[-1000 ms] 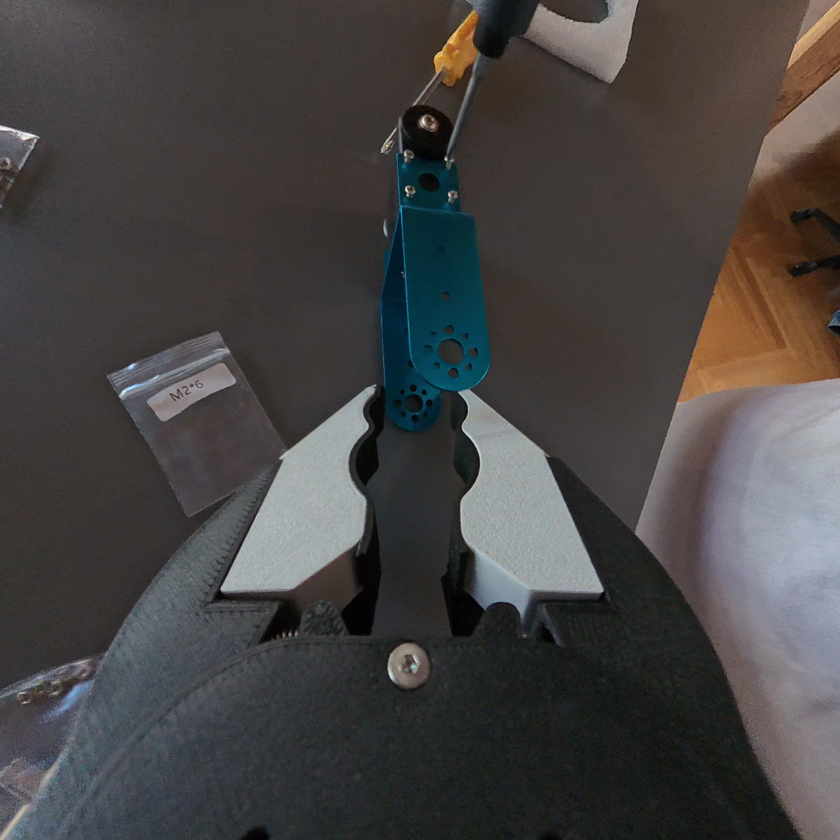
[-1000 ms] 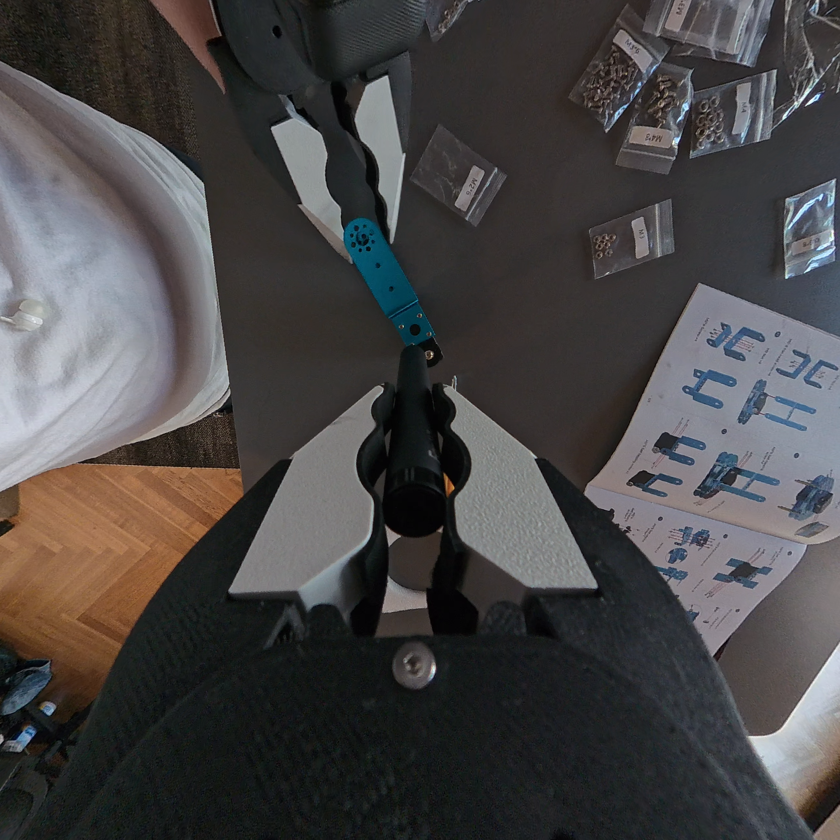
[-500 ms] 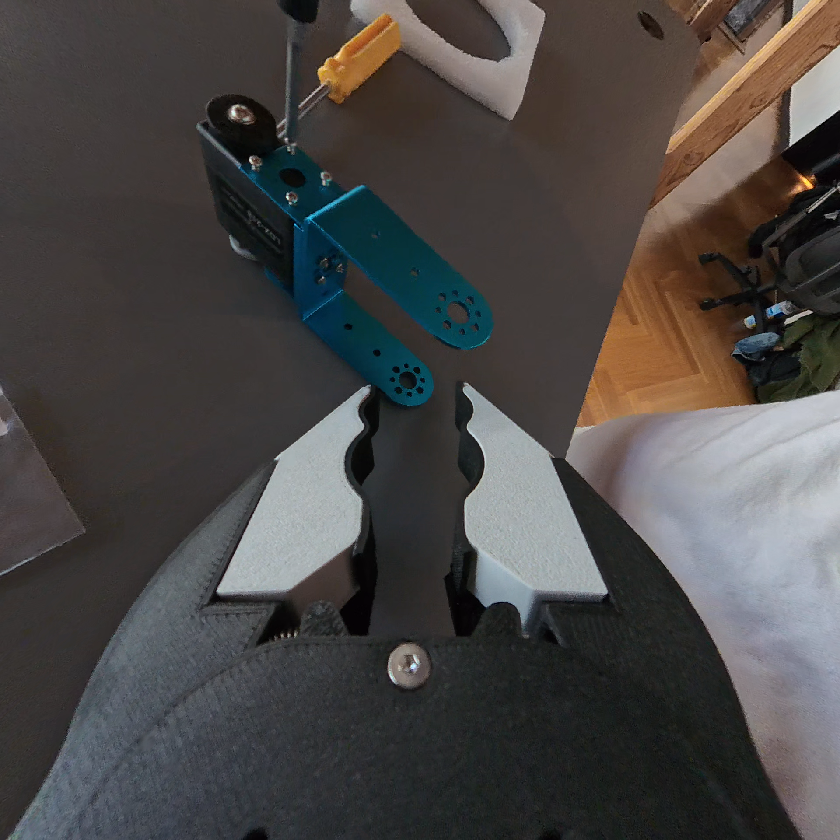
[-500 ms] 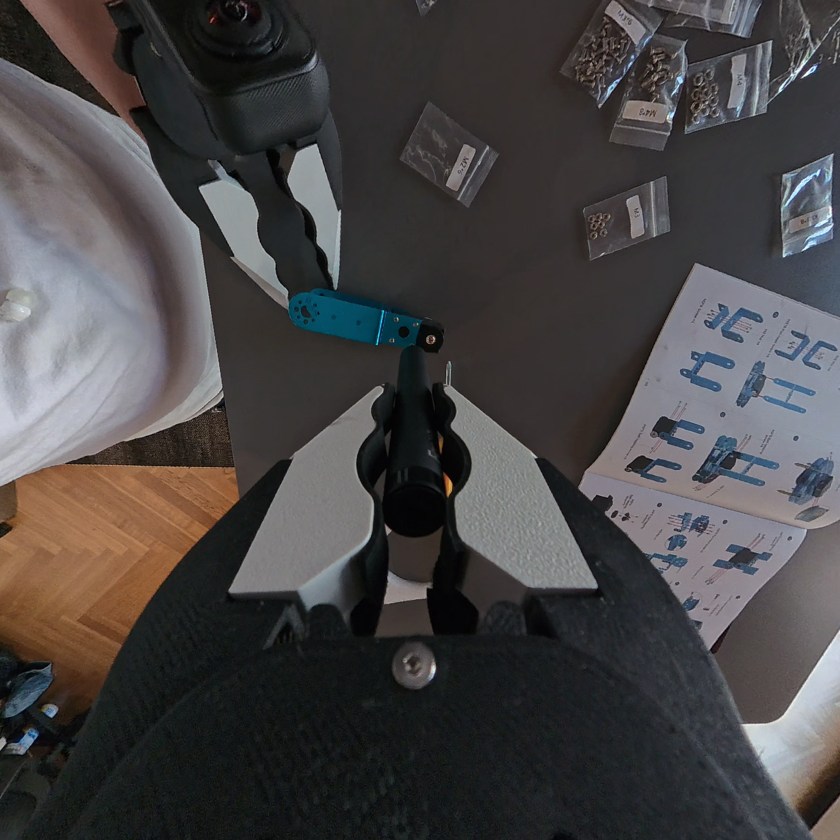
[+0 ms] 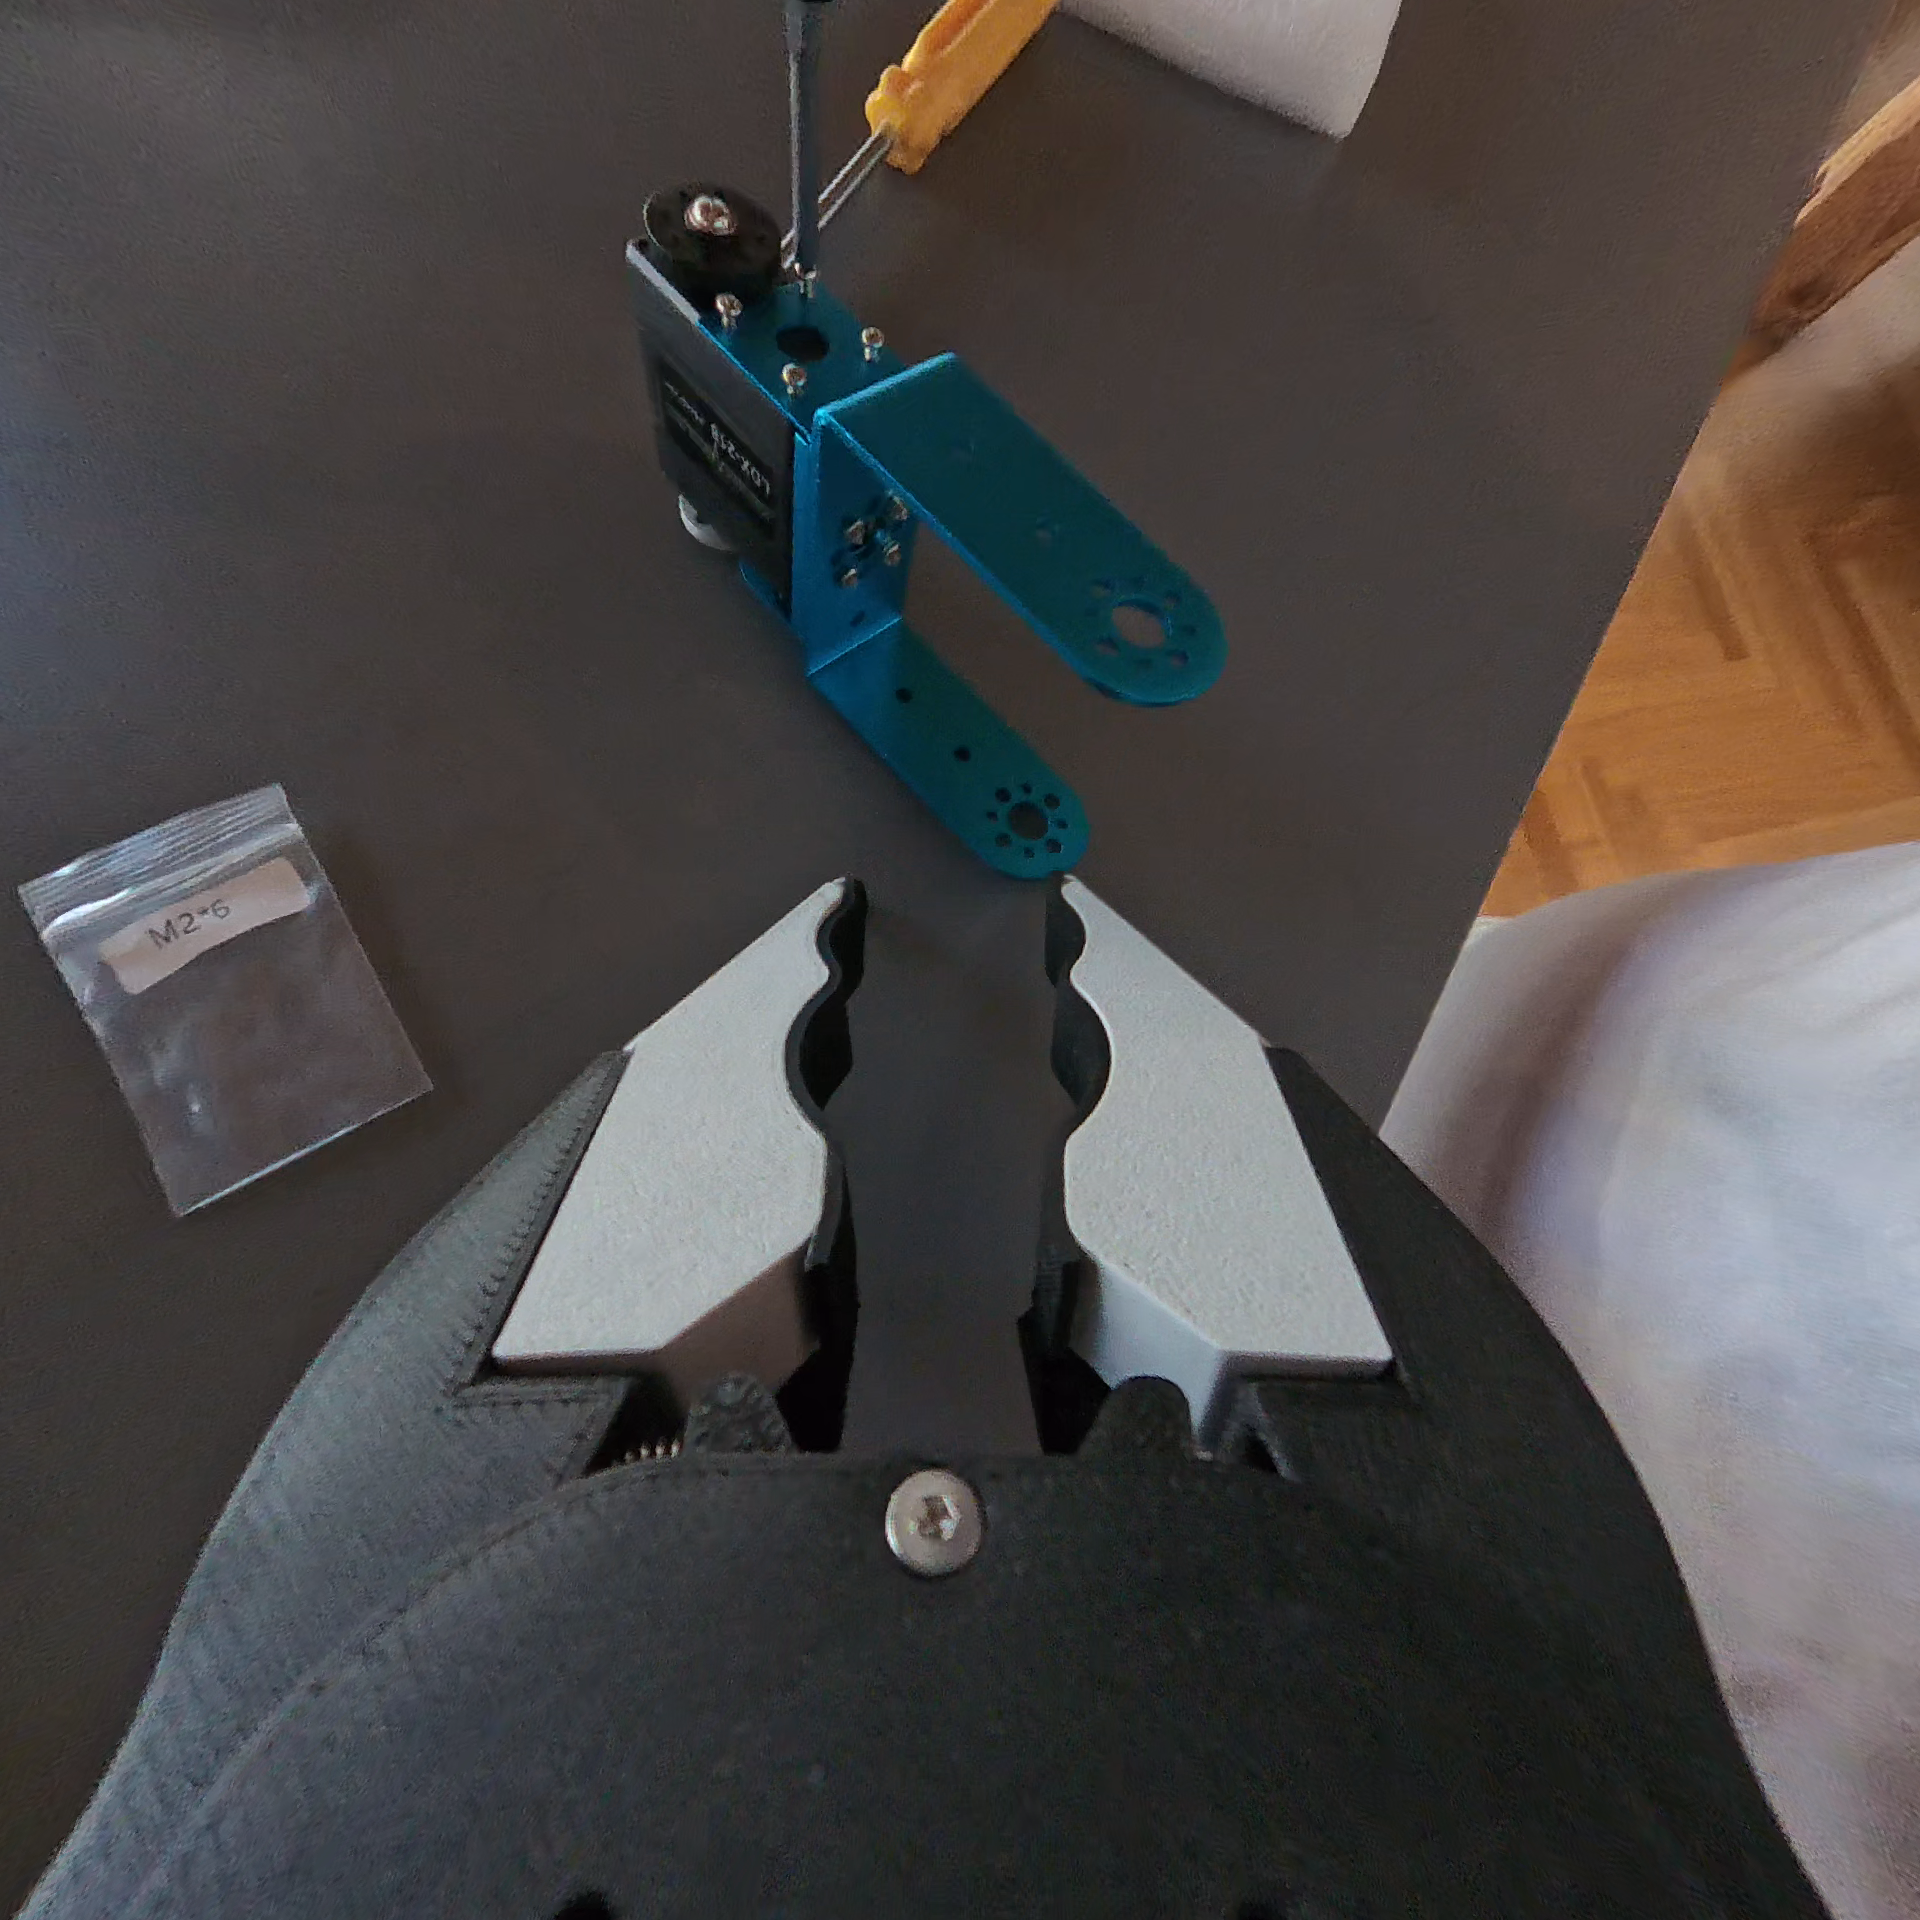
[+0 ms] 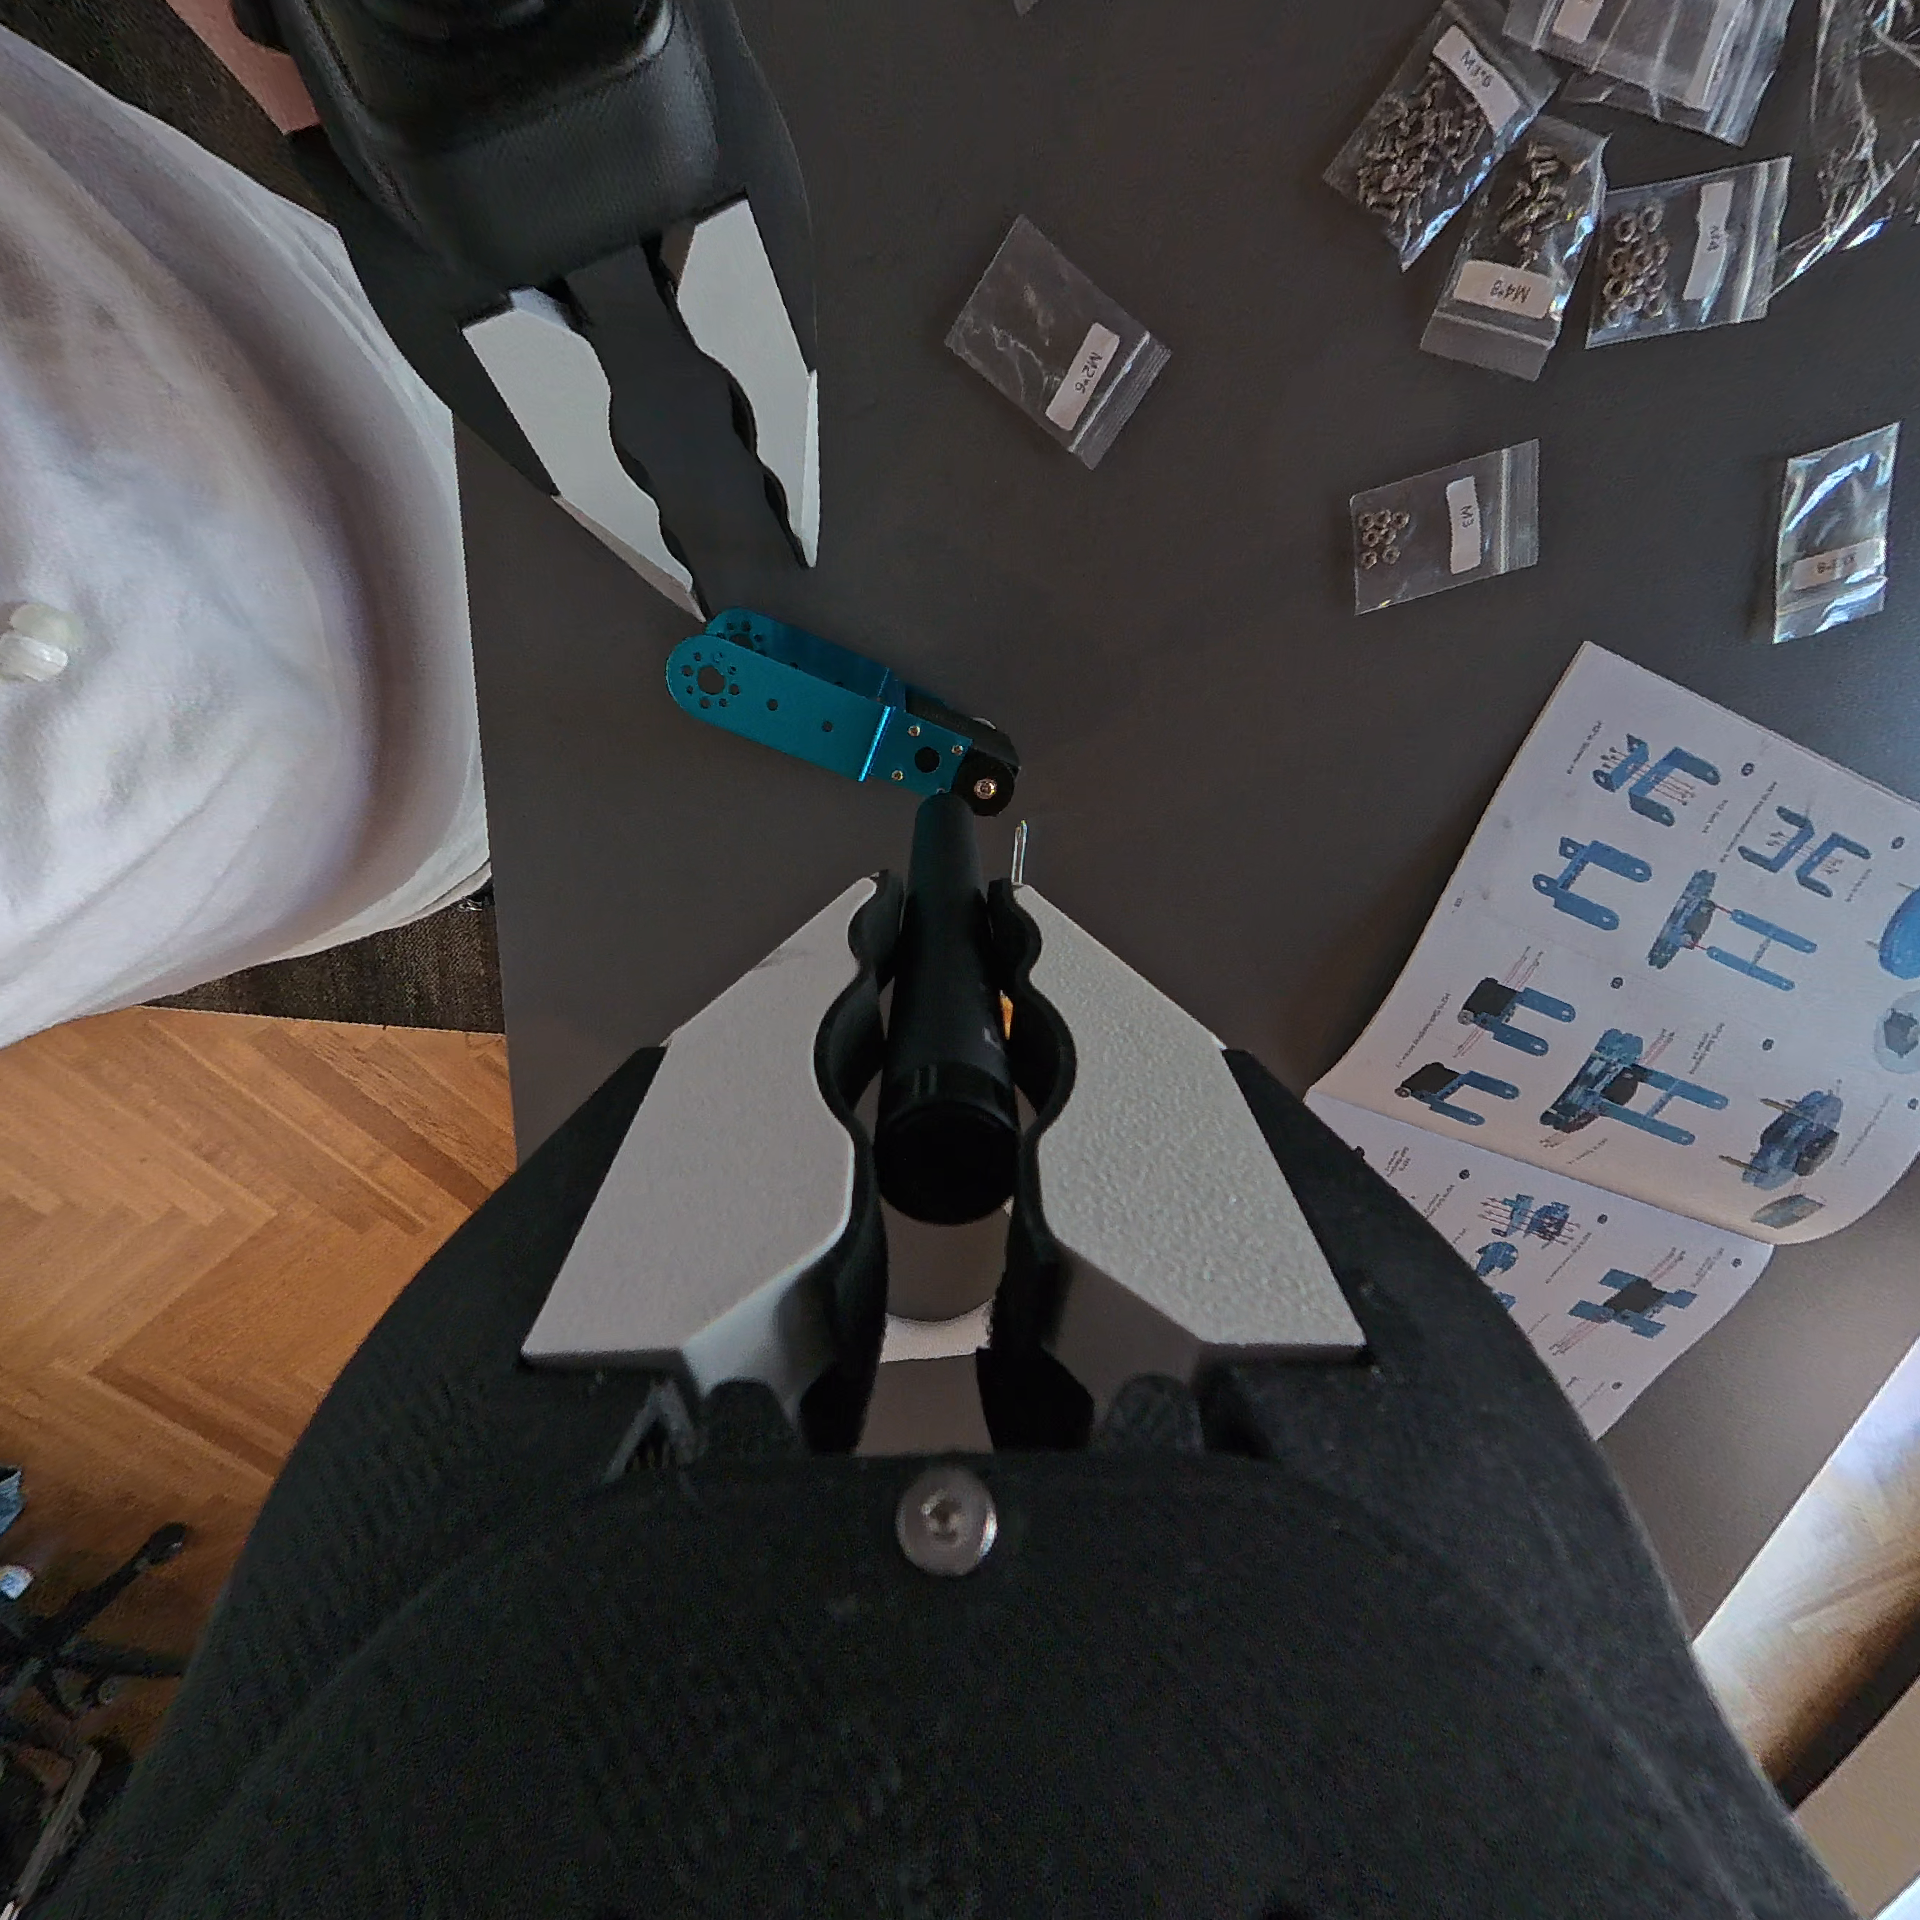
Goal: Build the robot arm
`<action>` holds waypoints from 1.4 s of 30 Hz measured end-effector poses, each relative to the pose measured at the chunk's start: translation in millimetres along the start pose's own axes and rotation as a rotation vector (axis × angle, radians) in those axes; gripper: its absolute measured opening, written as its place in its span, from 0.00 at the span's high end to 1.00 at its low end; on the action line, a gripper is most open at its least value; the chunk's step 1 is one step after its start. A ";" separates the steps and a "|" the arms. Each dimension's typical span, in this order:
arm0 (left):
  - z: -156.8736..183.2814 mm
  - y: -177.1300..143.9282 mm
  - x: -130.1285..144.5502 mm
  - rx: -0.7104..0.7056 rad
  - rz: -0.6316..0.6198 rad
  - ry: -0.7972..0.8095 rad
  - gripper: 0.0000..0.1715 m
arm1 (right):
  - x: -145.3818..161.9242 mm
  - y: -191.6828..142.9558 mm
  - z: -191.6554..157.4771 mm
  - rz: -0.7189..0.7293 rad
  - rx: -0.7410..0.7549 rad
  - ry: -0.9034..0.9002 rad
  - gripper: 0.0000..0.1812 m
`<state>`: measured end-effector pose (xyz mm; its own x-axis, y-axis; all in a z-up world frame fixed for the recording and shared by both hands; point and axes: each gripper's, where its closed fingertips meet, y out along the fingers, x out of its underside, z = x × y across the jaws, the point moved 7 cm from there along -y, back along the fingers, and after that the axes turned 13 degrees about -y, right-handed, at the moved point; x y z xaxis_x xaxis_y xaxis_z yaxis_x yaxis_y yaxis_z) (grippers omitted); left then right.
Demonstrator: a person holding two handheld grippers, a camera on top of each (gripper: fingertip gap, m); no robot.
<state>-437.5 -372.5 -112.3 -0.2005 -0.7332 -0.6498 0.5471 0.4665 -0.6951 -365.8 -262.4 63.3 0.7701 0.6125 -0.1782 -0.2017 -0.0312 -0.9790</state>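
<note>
A blue U-shaped metal bracket bolted to a black servo stands on the dark table. My left gripper is open and empty, its tips just short of the bracket's lower arm end. My right gripper is shut on a black screwdriver. The screwdriver's shaft comes down onto a screw on the bracket's top plate beside the servo horn. The right wrist view shows the bracket and my left gripper close behind it.
A small yellow screwdriver and white foam lie beyond the bracket. A small labelled bag lies left. Several bags of screws and nuts and an open instruction booklet lie to the right. The table edge and a person's white shirt are near. Spacing between my two grippers at the tips: around 20 centimetres.
The left gripper let go of the bracket's lower arm end and drew back a little. The bracket turned on the table. The right gripper kept the screwdriver on the bracket.
</note>
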 end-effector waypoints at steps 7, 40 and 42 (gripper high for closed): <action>10.0 0.6 -8.2 0.037 0.107 -0.036 0.85 | 1.4 0.0 1.6 0.011 -0.016 -0.008 0.90; 12.9 20.5 -7.4 0.045 0.068 -0.032 0.95 | 7.8 -0.5 -6.5 0.149 0.097 0.095 0.90; 13.0 20.7 -7.6 0.046 0.068 -0.032 0.95 | 7.9 -0.6 -7.2 0.149 0.102 0.108 0.90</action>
<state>-414.1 -363.7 -117.8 -0.1354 -0.7164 -0.6845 0.5958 0.4931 -0.6339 -355.2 -263.1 61.8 0.7866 0.5184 -0.3354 -0.3743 -0.0316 -0.9268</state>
